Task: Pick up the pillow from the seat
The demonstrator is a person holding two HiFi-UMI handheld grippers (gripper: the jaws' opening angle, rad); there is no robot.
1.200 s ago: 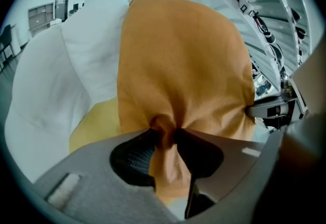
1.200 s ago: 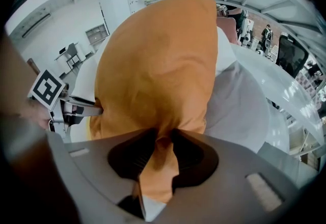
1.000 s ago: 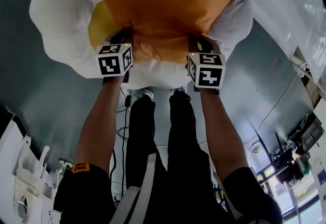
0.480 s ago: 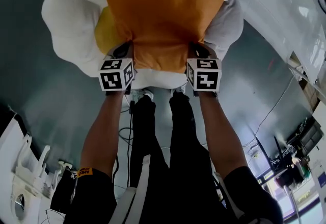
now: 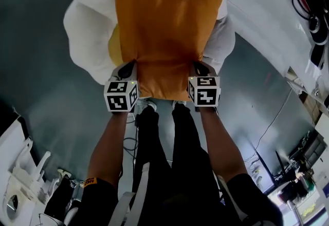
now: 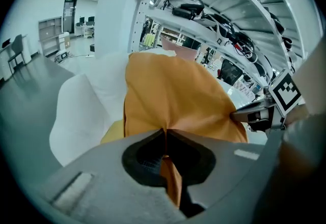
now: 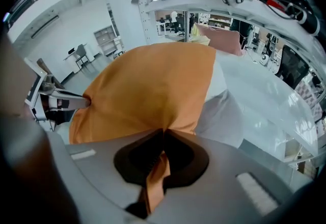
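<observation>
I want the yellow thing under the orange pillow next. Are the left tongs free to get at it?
Probably not. The left tongs are shut on a corner of the orange pillow, and that pillow covers most of the yellow thing on the white seat.

One orange pillow (image 5: pixel 167 24), one white seat (image 5: pixel 87 35), two hand-held grippers (image 5: pixel 130 64) (image 5: pixel 198 67).

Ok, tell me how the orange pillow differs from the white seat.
The pillow is orange, the seat white. The seat is wider, showing past the pillow on both sides. The pillow is pinched by the left tool and right tool; the seat is not. Both look soft.
</observation>
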